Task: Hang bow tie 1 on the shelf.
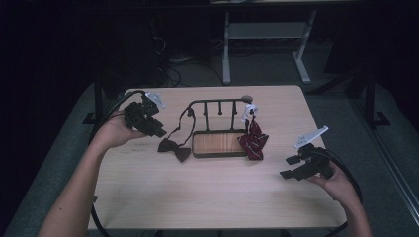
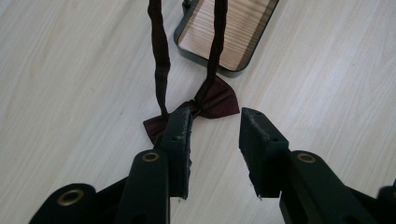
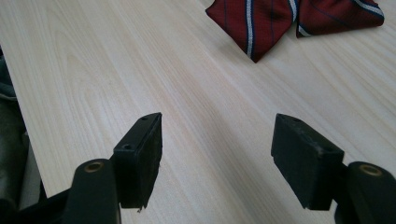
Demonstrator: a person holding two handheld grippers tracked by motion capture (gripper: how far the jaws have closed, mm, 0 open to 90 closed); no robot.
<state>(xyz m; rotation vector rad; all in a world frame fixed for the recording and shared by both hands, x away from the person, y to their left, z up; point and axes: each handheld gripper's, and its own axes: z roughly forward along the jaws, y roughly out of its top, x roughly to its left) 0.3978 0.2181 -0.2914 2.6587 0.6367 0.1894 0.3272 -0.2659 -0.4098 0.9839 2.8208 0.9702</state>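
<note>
Dark maroon bow tie (image 2: 205,100) is seen lying flat on the table (image 1: 207,192), just past the tips of the left gripper (image 2: 215,123). Its strap (image 2: 160,56) runs up and away from the fingers in two dark bands, looped over the left end of the black rack (image 1: 217,103). One wing of the bow is partly covered by the left-hand finger (image 2: 180,140) in the left gripper view; whether that finger touches the cloth cannot be told. The left fingers are parted, nothing pressed between the pads; only bare table is seen in the gap.

Beyond the bow, further from the left fingers, the wood-floored tray (image 2: 229,32) at the rack's base is noted, standing just beside the bow.

Right gripper (image 3: 217,140): fingers spread wide, nothing held. Bare table lies between and directly ahead of them. Red striped tie (image 3: 266,18) is seen well ahead of the right fingertips, clear of them, its ends resting on the table. In the high view the tie hangs from the right end of the rack, a white tag (image 1: 248,111) near its top.

Both grippers are held low over the table, left gripper near the bow, right gripper well apart from the rack.
</note>
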